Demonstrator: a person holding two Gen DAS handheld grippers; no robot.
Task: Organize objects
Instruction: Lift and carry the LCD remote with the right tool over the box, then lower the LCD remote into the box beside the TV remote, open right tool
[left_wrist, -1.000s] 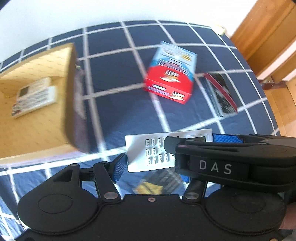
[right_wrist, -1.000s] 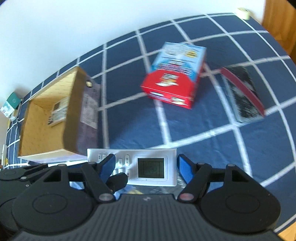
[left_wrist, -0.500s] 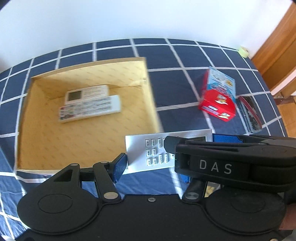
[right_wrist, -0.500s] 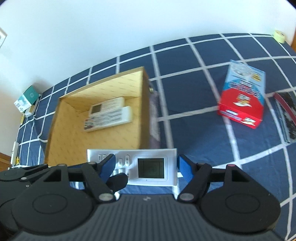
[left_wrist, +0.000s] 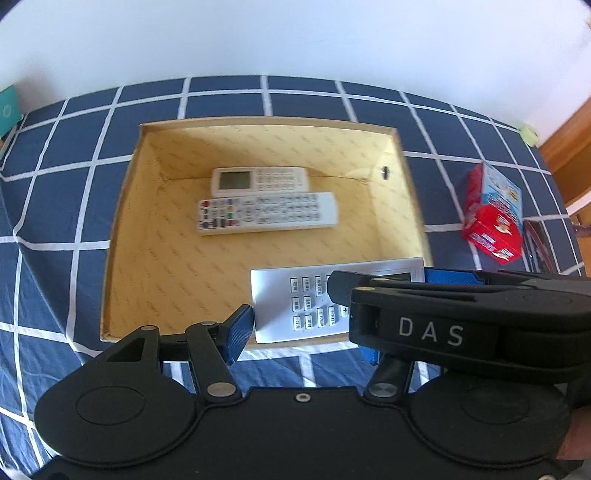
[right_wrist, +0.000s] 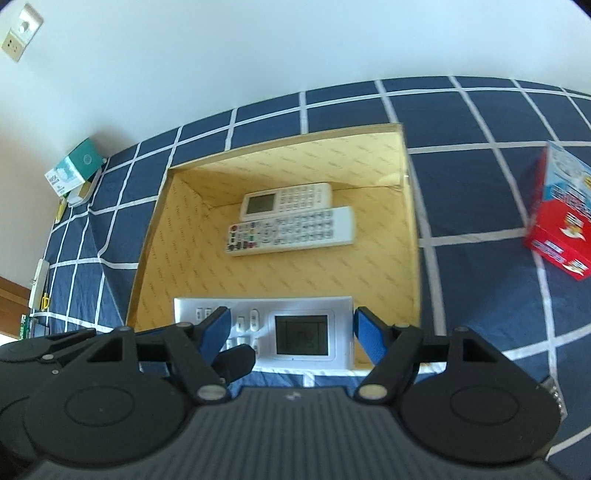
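Both grippers hold one white remote with a small screen (left_wrist: 295, 299) (right_wrist: 301, 332) level over the near edge of an open cardboard box (left_wrist: 125, 206) (right_wrist: 410, 229). My left gripper (left_wrist: 314, 328) clamps its button end; its right finger is hidden behind my right gripper's body. My right gripper (right_wrist: 291, 332) clamps its screen end. Two white remotes (left_wrist: 266, 212) (right_wrist: 291, 230) lie side by side in the box's far half.
The box stands on a navy bed cover with white grid lines (left_wrist: 303, 96). A red and blue carton (left_wrist: 495, 218) (right_wrist: 561, 214) and a dark flat packet (left_wrist: 535, 243) lie to the right. A teal box (right_wrist: 74, 170) sits at the far left by the wall.
Both grippers have carried the screen remote leftward from the open cover to over the box. The carton and packet have slid to the right of view.
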